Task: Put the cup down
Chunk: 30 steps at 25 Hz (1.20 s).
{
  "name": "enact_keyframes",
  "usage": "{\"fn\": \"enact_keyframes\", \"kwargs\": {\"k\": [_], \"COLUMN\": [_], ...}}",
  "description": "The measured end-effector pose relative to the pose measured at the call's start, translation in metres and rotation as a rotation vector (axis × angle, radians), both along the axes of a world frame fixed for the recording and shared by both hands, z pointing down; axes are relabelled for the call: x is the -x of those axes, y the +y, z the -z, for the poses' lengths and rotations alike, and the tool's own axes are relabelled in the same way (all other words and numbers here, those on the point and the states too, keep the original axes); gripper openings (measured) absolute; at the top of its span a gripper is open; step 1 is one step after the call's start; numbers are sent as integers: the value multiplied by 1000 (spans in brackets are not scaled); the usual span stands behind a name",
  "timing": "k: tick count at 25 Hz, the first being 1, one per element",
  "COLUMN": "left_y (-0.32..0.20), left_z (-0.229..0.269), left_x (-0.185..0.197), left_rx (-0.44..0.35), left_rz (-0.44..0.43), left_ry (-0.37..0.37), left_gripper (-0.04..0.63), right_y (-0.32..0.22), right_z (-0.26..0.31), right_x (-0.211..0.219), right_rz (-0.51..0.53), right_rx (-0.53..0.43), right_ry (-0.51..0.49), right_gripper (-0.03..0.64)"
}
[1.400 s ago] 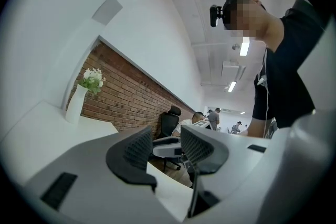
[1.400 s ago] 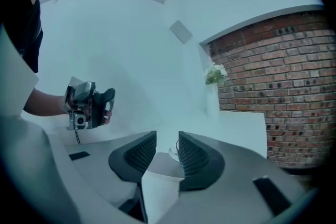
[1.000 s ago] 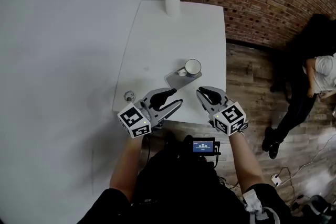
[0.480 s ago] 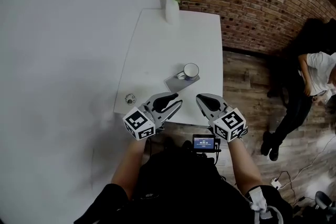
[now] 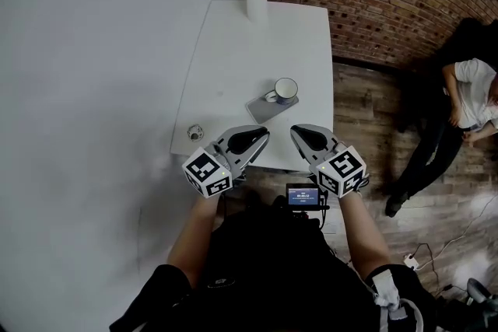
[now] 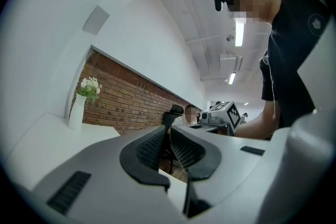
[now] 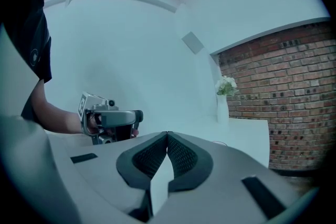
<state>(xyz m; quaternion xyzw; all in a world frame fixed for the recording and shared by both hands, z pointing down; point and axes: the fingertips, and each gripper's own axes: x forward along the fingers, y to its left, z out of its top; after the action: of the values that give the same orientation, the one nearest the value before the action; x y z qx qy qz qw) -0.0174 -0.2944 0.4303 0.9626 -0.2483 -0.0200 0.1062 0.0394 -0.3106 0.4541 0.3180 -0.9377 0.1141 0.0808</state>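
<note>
Nearest, over the bench's [image 5: 233, 66] front edge, the left tongs [image 5: 263, 138] have just been closing and now stand shut on nothing. The right tongs [image 5: 296, 134] are shut and empty too. Beyond, apart from both, the cup [image 5: 285, 90] stands on a grey mat [image 5: 261, 110].

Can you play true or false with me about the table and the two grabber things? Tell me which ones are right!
1. The white cup stands on a flat grey mat. True.
2. The left gripper is holding the cup. False: its jaws are shut on nothing, and the cup stands apart from it on the white table.
3. A white vase of white flowers stands at the far end of the table. True.
4. The right gripper has its jaws wide open. False: they are shut together with nothing between them.
</note>
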Motion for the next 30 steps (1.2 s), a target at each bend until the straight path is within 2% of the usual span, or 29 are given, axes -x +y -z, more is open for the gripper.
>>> {"fn": "enact_keyframes", "kwargs": {"k": [30], "left_y": [-9], "left_z": [-2], "left_x": [1], "left_rx": [16], "left_rz": [-5], "left_ry": [2], "left_gripper": [35], "right_y": [-5], "right_z": [-6], "right_x": [-2], "right_rz": [-11], "right_rx": [17], "right_ry": [13], "right_gripper": [14]}}
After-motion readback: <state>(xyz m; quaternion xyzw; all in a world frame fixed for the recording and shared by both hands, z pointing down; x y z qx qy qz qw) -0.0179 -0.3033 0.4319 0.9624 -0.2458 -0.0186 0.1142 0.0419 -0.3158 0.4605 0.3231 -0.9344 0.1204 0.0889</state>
